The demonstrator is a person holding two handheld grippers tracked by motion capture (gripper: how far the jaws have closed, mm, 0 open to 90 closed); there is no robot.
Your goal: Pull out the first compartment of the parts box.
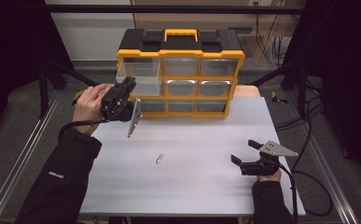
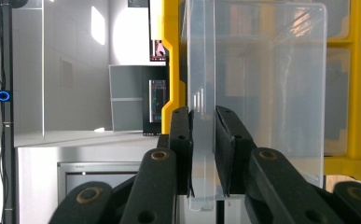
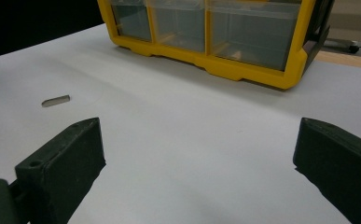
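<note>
My left gripper is up at the left end of the yellow organizer, and its fingers are nearly closed on the clear front lip of the top-left drawer; in the left gripper view the thin plastic wall stands edge-on between the two pads, which look to press it from both sides. The drawer sits part-way out of its slot toward me, so its sliding axis runs straight from the cabinet toward my side of the counter, in line with my left hand. My right gripper rests low at the right of the counter, fingers spread wide and holding nothing. The small metal piece lies flat on the counter, well apart from both hands, to the left of my right fingers and nearer to them than to my left; I judge that hand the likelier one to fetch it.
</note>
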